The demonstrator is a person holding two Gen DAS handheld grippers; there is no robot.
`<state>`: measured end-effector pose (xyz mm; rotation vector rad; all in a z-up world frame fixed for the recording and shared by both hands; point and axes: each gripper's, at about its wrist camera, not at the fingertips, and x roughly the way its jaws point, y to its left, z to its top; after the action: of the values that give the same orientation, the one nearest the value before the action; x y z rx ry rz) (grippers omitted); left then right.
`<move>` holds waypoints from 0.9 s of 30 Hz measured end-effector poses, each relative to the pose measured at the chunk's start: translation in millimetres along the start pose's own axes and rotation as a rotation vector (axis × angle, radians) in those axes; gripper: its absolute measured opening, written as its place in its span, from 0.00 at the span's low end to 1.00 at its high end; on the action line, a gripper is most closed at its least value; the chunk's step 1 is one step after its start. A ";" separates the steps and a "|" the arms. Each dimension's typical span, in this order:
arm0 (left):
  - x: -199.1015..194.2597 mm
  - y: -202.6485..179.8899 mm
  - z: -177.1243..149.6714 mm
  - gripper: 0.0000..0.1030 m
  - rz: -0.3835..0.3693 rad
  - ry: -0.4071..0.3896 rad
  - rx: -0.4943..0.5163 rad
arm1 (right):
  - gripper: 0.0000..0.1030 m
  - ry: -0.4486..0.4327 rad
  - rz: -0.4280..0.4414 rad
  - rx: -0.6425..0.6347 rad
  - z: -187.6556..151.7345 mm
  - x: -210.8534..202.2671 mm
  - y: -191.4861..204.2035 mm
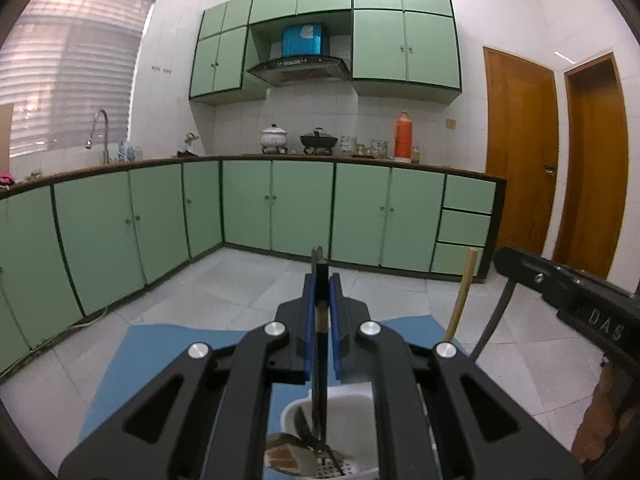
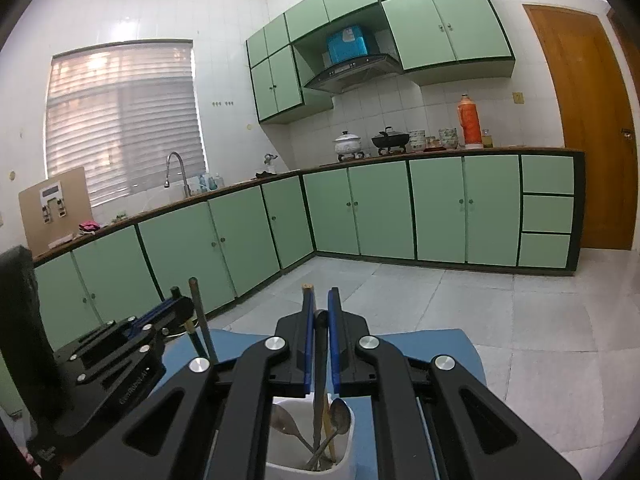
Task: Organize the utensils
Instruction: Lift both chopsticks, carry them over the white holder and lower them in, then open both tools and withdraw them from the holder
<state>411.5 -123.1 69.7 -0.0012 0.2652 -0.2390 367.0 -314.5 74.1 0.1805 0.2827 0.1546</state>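
Utensils: spoons (image 2: pixel 338 416) standing in white holder (image 2: pixel 280 468) on blue mat (image 2: pixel 440 344). Left hand-held gripper (image 1: pixel 320 276) clamped on dark chopstick (image 1: pixel 319 360) over holder; right hand-held gripper (image 2: pixel 320 300) clamped on dark utensil handle (image 2: pixel 320 360).

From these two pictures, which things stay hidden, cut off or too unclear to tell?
- Left wrist view: the utensil in the left gripper shows edge-on; its kind is unclear, and the gripper body hides its lower end.
- Left wrist view: the white holder is cut off by the bottom edge.
- Right wrist view: the right gripper covers the handle it holds; which utensil end belongs to it is unclear.
- Both views: items on the far counter are too small to identify.
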 end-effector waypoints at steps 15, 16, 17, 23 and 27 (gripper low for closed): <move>-54.2 14.3 22.6 0.63 -0.017 -0.109 -0.022 | 0.40 -0.077 -0.042 0.009 12.2 -35.4 -6.5; -62.0 15.3 24.3 0.68 -0.016 -0.126 -0.022 | 0.44 -0.084 -0.043 0.010 12.7 -39.4 -7.1; -68.2 16.5 24.9 0.72 -0.014 -0.139 -0.024 | 0.49 -0.096 -0.049 0.011 12.8 -46.5 -8.7; -120.2 19.8 16.4 0.86 0.007 -0.219 -0.023 | 0.70 -0.147 -0.080 0.034 0.8 -85.4 -15.8; -151.1 19.2 -1.1 0.90 0.033 -0.238 -0.004 | 0.78 -0.157 -0.095 0.041 -23.0 -112.3 -15.0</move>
<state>274.2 -69.0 107.2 -0.0290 0.0292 -0.2035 255.7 -345.4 78.9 0.2178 0.1382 0.0400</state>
